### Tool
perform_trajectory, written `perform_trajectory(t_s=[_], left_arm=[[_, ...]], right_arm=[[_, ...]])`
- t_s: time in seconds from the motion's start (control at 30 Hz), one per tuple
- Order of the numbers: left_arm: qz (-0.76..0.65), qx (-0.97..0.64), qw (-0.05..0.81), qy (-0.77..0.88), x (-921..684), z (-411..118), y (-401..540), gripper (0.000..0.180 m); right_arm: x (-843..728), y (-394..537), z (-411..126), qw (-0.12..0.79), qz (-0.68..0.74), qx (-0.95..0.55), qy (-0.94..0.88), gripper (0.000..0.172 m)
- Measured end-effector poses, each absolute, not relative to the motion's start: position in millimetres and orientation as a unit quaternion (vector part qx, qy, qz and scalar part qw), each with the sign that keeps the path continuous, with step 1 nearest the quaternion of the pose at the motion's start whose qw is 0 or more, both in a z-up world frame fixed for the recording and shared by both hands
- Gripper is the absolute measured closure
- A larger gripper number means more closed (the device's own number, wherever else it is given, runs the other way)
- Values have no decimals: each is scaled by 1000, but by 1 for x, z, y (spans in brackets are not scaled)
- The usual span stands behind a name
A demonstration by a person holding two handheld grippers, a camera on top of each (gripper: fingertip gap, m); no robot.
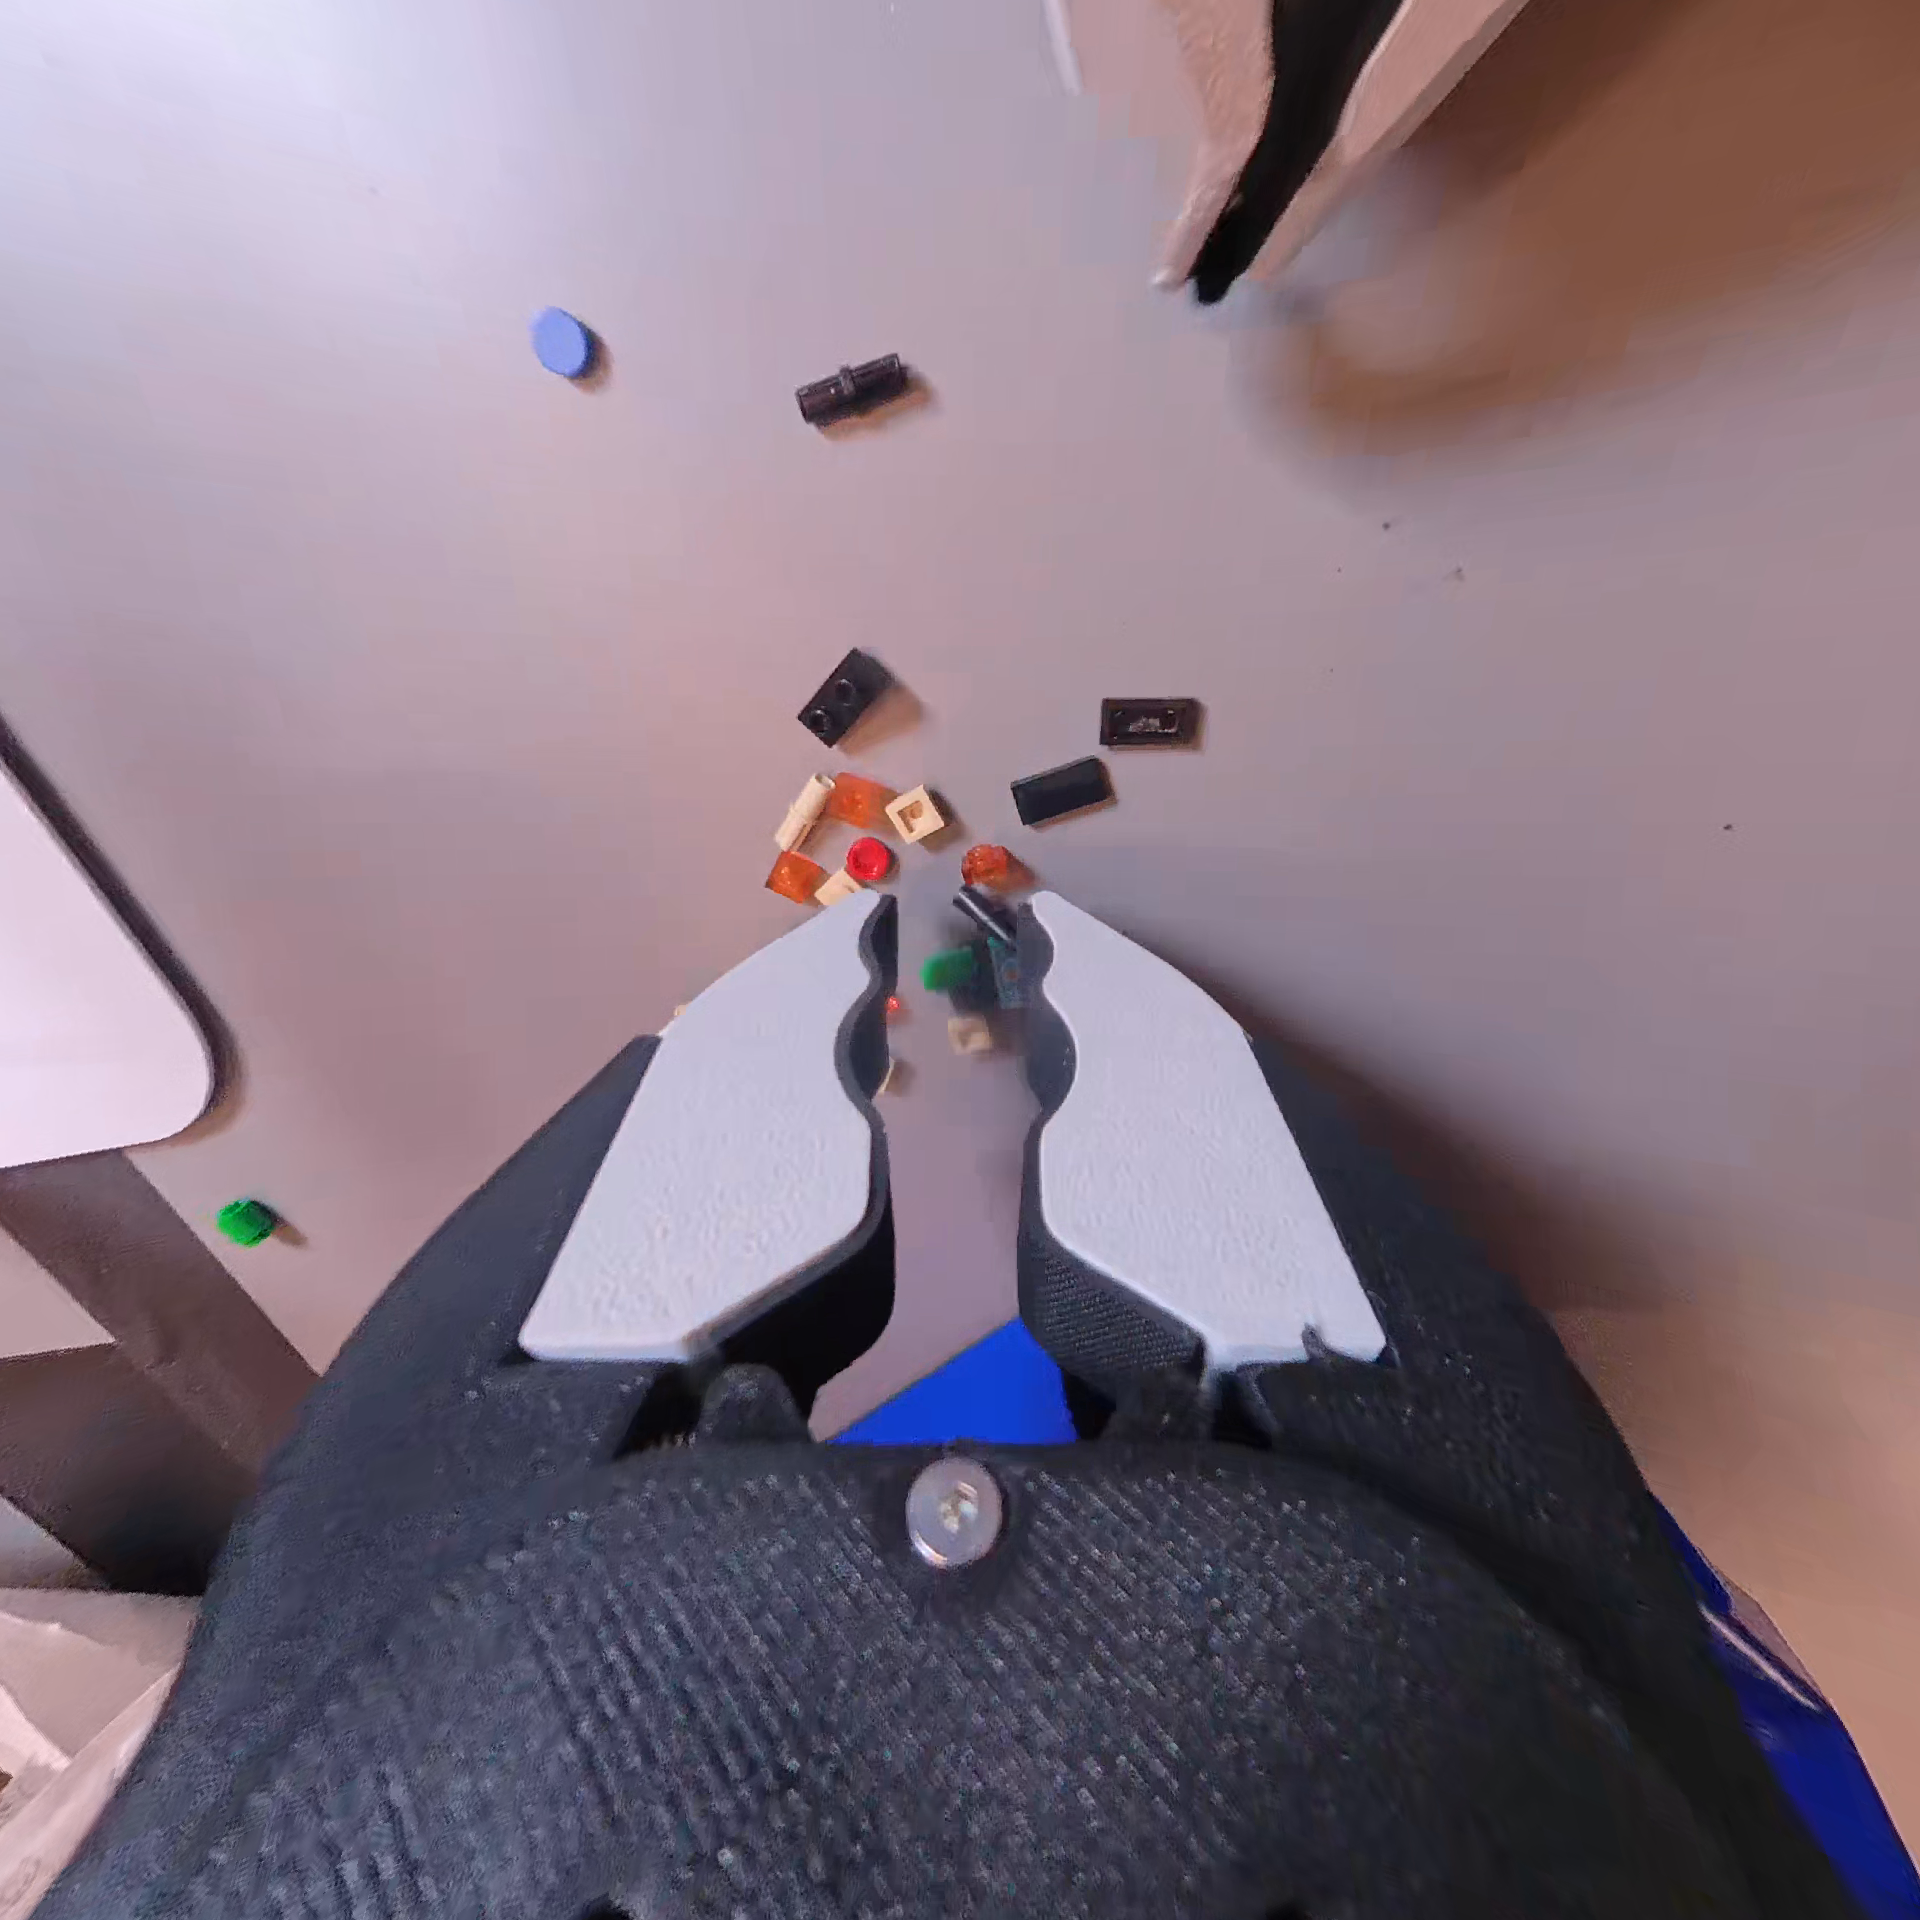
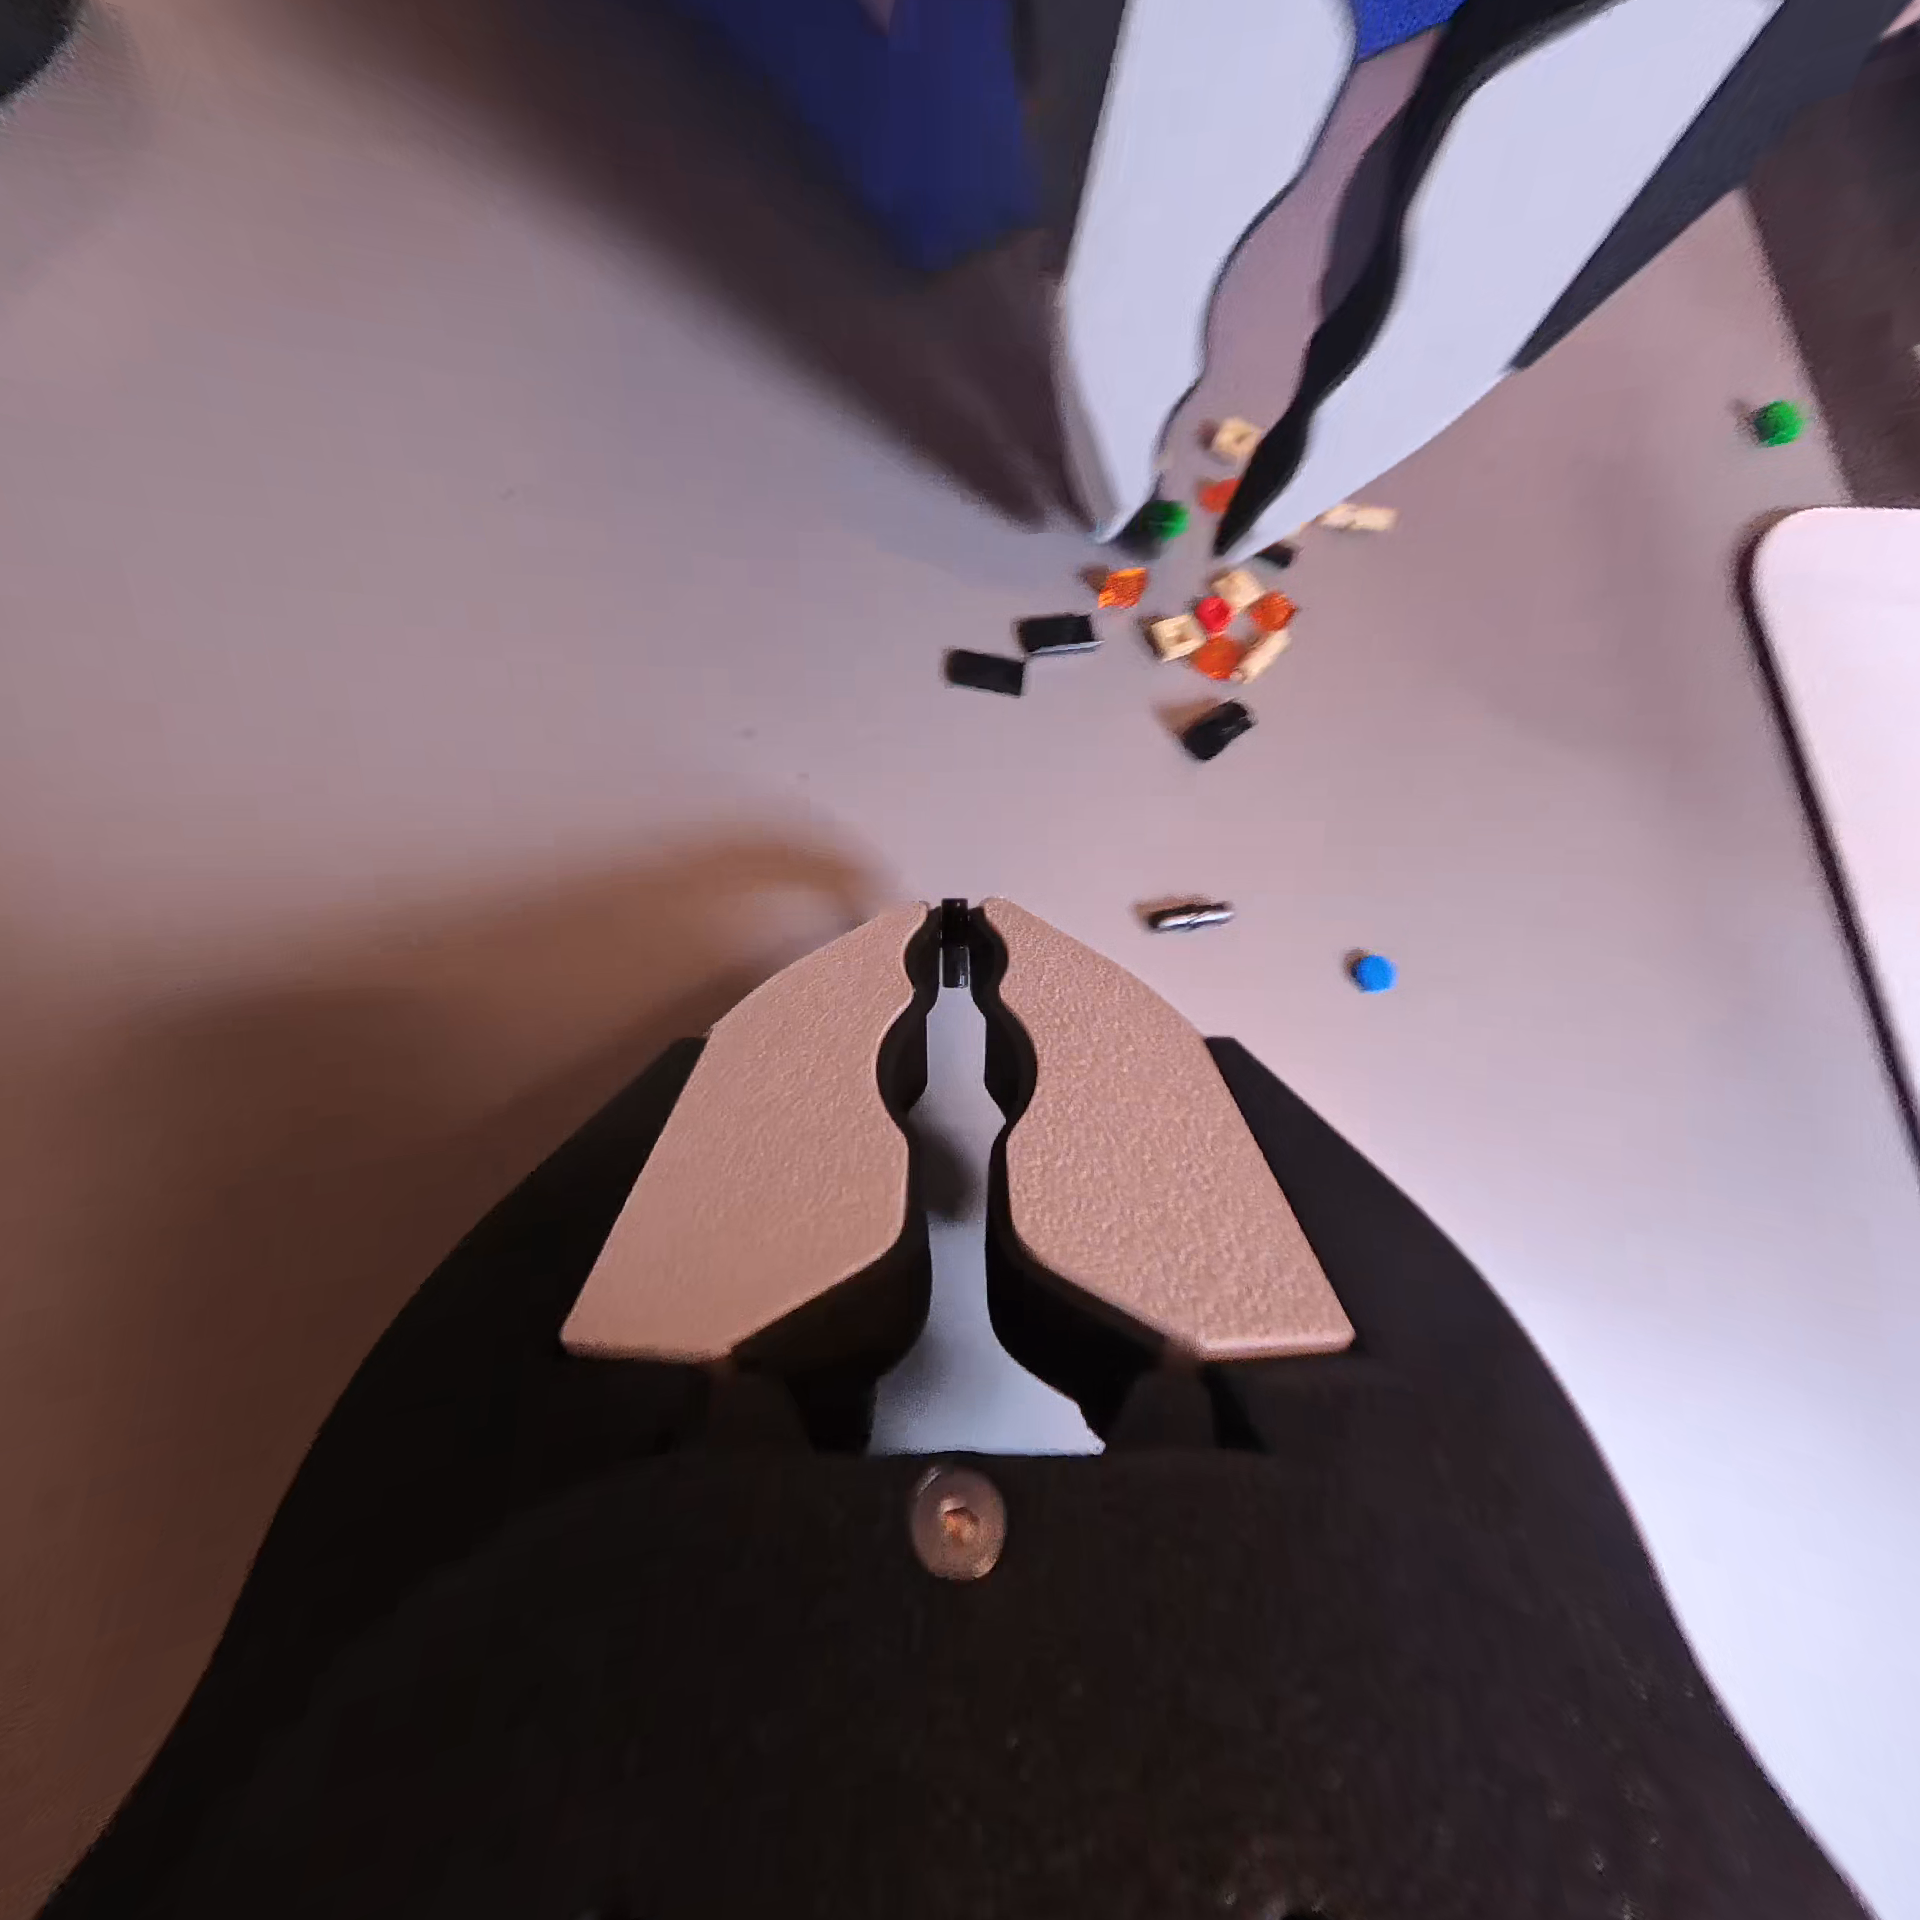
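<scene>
Black small piece (image 2: 953, 951) pinched in right jaws; left jaws parted around loose green stud (image 1: 943, 971) on grey table (image 1: 416, 623).

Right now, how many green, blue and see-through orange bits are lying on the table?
Green pieces: 2
Blue disc: 1
Orange pieces: 3
Total: 6
A reddish speck between the fingers of the left gripper is too small to class.
</scene>
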State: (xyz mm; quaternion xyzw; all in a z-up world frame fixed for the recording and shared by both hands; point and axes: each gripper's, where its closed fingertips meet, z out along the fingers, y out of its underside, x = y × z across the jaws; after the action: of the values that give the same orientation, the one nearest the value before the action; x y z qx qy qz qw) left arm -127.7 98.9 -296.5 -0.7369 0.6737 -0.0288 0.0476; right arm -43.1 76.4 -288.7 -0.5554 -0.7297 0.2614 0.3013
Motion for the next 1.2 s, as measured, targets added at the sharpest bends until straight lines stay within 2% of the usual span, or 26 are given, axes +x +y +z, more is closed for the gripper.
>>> perform_trajectory(t_s=[0.13, 0.27, 0.4, 0.57, 0.67, 0.87, 1.0, 1.17, 1.2], left_arm=[[7, -733, 77, 675, -136, -283, 104, 147], [30, -745, 195, 638, -138, -233, 108, 150], [35, -740, 335, 582, -137, -187, 94, 155], [-3, -730, 419, 541, -127, -182, 50, 161], [-30, -731, 430, 528, -119, -197, 30, 162], [-76, -776, 392, 488, -112, -248, 6, 160], [-72, -791, 392, 464, -109, -272, 12, 160], [-66, -791, 399, 458, -107, -278, 19, 161], [-66, -792, 403, 455, -108, -278, 19, 161]], right_arm=[[-69, 88, -286, 324, 248, -547, -731, 167], [-93, 94, -290, 324, 235, -534, -745, 166], [-107, 94, -294, 320, 222, -519, -761, 158], [-106, 87, -289, 295, 253, -512, -766, 146], [-101, 87, -286, 279, 260, -516, -767, 139], [-62, 119, -289, 235, 206, -565, -764, 142], [-55, 125, -302, 205, 211, -592, -751, 148], [-63, 119, -304, 193, 216, -588, -755, 157], [-67, 117, -304, 195, 218, -585, -756, 168]])
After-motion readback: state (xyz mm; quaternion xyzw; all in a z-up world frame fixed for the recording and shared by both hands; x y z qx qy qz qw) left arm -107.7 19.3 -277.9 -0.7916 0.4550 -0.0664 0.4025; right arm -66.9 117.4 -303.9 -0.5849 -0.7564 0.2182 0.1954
